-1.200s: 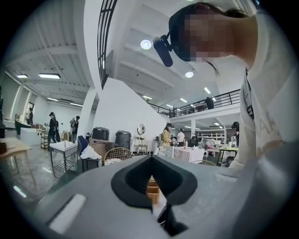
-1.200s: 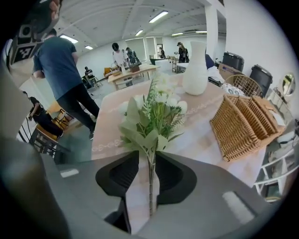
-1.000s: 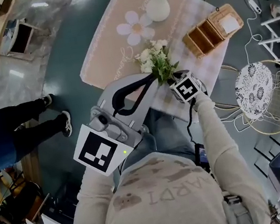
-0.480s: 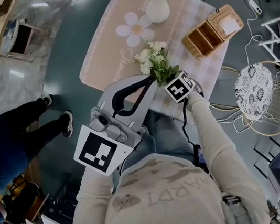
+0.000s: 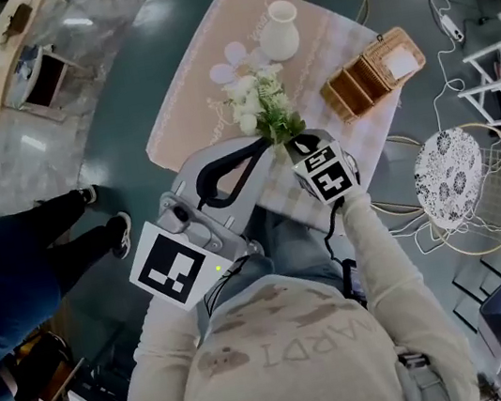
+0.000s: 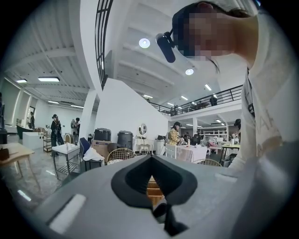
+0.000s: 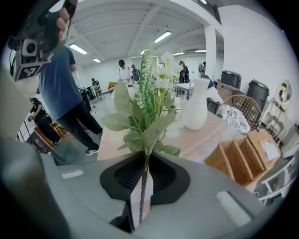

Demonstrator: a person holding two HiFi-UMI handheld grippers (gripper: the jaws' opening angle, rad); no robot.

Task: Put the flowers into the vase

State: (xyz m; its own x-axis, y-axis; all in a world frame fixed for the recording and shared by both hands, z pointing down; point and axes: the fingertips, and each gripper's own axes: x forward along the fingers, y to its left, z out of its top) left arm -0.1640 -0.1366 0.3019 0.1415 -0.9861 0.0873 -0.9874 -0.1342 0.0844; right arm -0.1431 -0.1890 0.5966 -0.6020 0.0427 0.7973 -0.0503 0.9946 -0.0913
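Note:
A bunch of white flowers with green leaves point(image 5: 256, 100) is held up over the pink-clothed table point(image 5: 189, 119), its blooms just short of the white vase point(image 5: 278, 30). My right gripper point(image 5: 289, 144) is shut on the stem. In the right gripper view the stem point(image 7: 144, 186) runs up between the jaws of the right gripper point(image 7: 145, 161), and the vase point(image 7: 195, 109) stands upright beyond the leaves. My left gripper point(image 5: 269, 141) is shut, its tip right beside the base of the bunch. In the left gripper view the left gripper point(image 6: 150, 158) has its jaw tips meeting.
A wicker organiser point(image 5: 370, 76) sits at the table's right edge. A large flower print point(image 5: 229, 58) is on the cloth next to the vase. Round patterned chairs point(image 5: 450, 169) stand to the right. A person's legs point(image 5: 40, 249) are on the floor to the left.
The right gripper has carried the flowers further over the table, closer to the vase. The left gripper has stayed at the base of the bunch.

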